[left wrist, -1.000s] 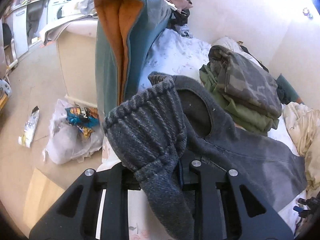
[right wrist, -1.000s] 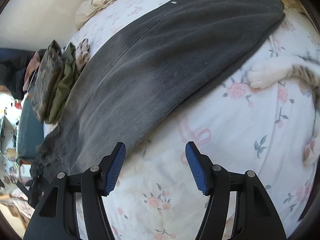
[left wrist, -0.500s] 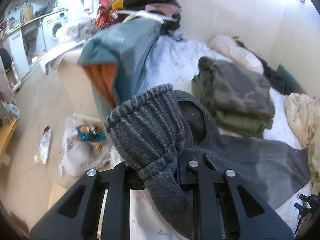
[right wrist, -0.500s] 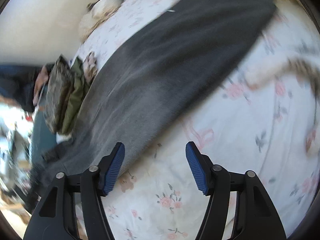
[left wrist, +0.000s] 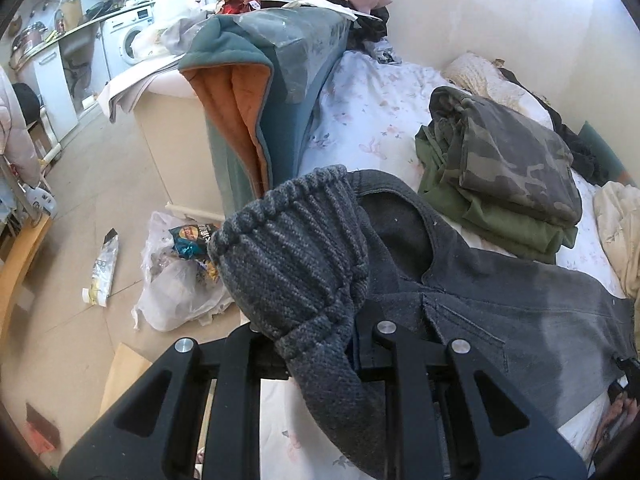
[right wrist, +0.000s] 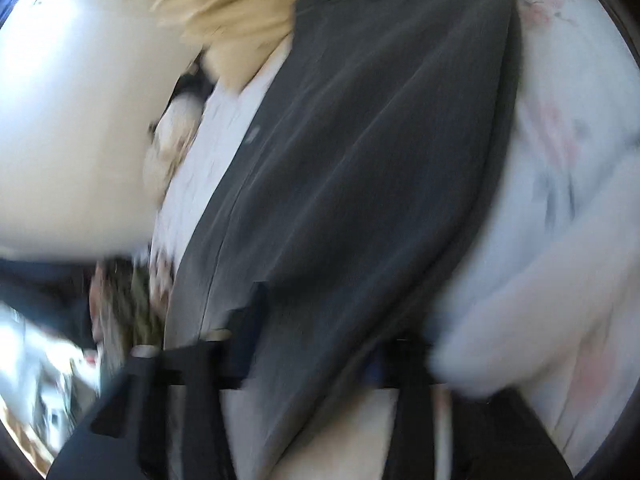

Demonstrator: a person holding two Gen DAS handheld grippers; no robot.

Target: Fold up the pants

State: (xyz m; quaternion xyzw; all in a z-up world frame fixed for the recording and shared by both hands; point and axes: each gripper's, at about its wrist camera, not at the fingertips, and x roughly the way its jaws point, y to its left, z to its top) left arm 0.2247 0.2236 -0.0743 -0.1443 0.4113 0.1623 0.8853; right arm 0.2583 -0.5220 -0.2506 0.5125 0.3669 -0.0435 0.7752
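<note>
Dark grey pants [left wrist: 500,312] lie along the flowered bed sheet [left wrist: 372,120]. My left gripper [left wrist: 320,344] is shut on their ribbed knitted waistband [left wrist: 296,256] and holds it bunched up above the bed's edge. In the right wrist view the picture is badly blurred. The pants [right wrist: 360,160] run up the middle of it. My right gripper [right wrist: 320,340] sits over the pants' edge with cloth between its fingers; the jaws look wide apart.
A folded pile of camouflage and olive clothes [left wrist: 508,176] lies on the bed behind the pants. A teal and orange quilt [left wrist: 256,92] hangs at the bed's end. A plastic bag of rubbish [left wrist: 180,276] lies on the floor. A cream blanket [right wrist: 240,12] lies beyond the pants.
My left gripper has tilted and drawn back a little with the waistband. My right gripper has swung fast from the sheet onto the pants' edge; the cat's paw is out of view.
</note>
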